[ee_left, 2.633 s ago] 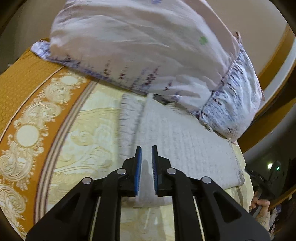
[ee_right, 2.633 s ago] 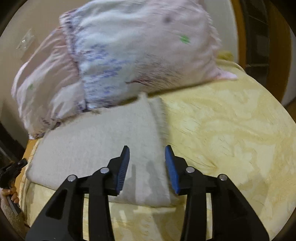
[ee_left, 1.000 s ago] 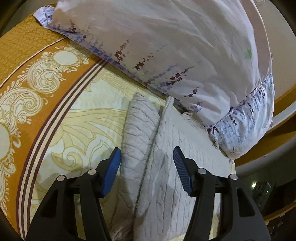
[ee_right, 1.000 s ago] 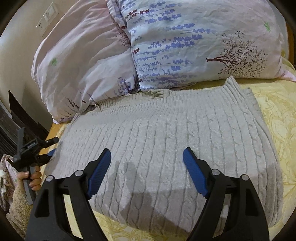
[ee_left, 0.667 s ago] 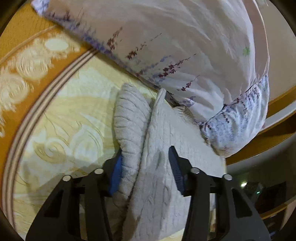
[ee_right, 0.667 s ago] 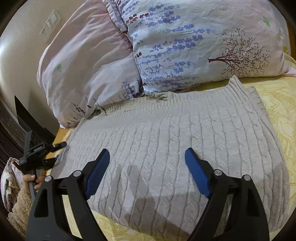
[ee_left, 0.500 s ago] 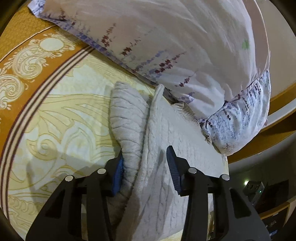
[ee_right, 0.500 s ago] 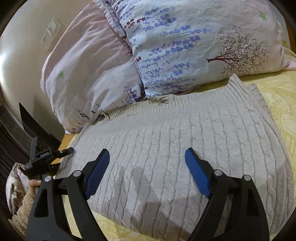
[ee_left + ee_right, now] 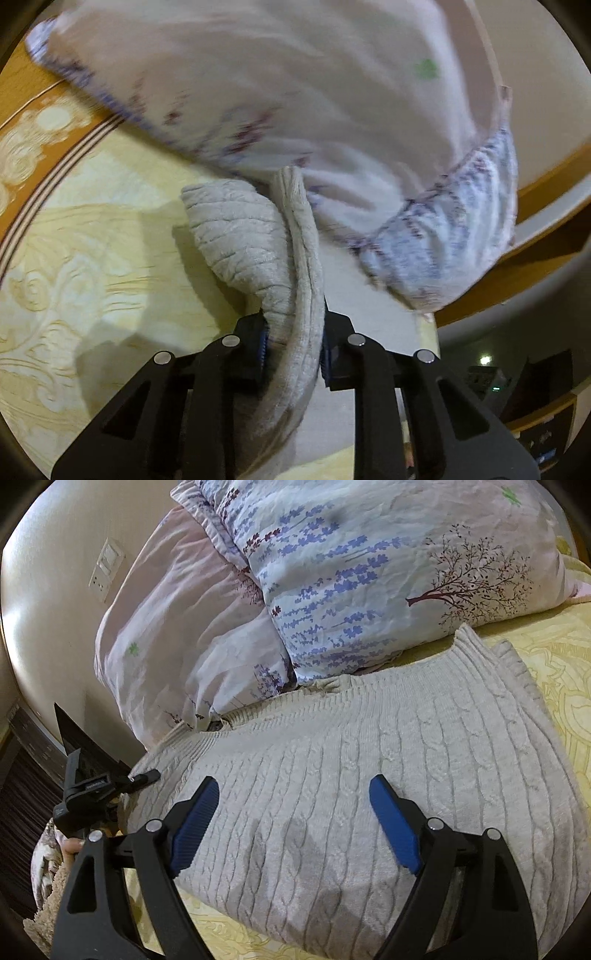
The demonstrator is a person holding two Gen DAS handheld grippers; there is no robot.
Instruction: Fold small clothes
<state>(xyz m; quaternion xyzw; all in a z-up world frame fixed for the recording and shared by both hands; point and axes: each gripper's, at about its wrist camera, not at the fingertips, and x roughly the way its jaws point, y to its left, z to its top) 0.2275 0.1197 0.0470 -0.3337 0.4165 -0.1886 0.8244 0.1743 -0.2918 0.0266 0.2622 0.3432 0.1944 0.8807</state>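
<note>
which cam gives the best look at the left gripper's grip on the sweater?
Left wrist: the left gripper, jaws closing, pinches a bunched fold of the sweater between its pads. The right wrist view shows that gripper only small at the sweater's far edge, contact unclear.

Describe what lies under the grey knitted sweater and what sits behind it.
Under the sweater only the yellow patterned bedspread shows, around its edges; anything beneath the knit is covered. Behind it, two floral pillows lean against the wall, hiding the collar edge.
</note>
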